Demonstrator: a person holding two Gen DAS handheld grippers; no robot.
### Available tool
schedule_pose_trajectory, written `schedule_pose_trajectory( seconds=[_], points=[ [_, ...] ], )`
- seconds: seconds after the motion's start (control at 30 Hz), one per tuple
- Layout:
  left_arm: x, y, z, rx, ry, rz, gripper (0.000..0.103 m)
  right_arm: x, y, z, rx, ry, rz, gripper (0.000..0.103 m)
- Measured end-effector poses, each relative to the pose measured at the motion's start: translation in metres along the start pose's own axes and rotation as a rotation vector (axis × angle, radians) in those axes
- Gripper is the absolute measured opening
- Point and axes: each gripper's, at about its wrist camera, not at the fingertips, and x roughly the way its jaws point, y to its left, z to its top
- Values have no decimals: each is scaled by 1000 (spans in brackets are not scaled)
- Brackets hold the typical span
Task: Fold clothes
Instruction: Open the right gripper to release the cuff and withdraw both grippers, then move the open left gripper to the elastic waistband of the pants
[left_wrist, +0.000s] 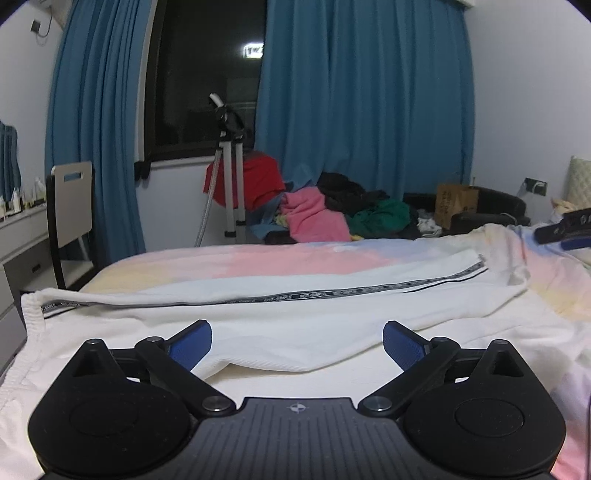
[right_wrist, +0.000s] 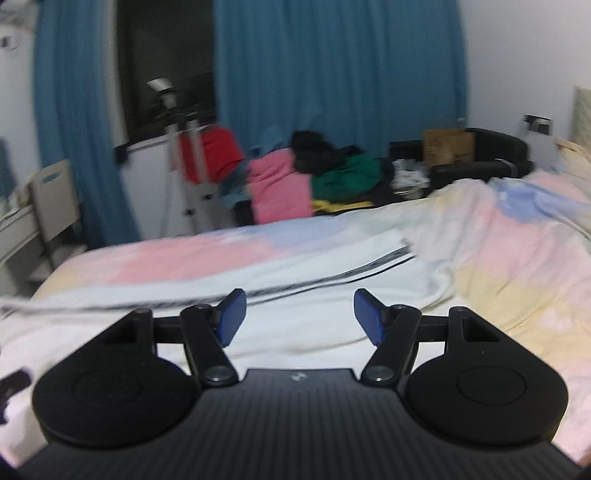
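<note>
White trousers (left_wrist: 295, 306) with a black side stripe (left_wrist: 332, 291) lie spread across the bed, waistband at the left (left_wrist: 31, 306), legs running right. My left gripper (left_wrist: 297, 345) is open and empty, low over the trousers near the waist end. My right gripper (right_wrist: 299, 317) is open and empty above the trousers (right_wrist: 295, 291); this view is blurred. The right gripper also shows at the right edge of the left wrist view (left_wrist: 565, 229).
The bed has a pastel pink, yellow and blue sheet (left_wrist: 295, 258). Behind it lies a pile of clothes (left_wrist: 317, 214), a tripod (left_wrist: 232, 173), a black sofa with a cardboard box (left_wrist: 456, 203), and blue curtains. A chair (left_wrist: 70, 206) and desk stand at the left.
</note>
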Motion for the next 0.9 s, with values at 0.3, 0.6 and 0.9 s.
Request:
schedule_pose_trajectory(
  seconds=[0.3, 0.6, 0.9],
  points=[
    [-24, -22, -10, 46, 21, 3, 102, -30, 21, -38, -71, -1, 47, 67],
    [1, 8, -22, -60, 139, 13, 102, -16, 4, -39, -6, 14, 13, 67],
    [17, 77, -32, -269, 249, 147, 102, -9, -13, -45, 58, 52, -32, 67]
  ],
)
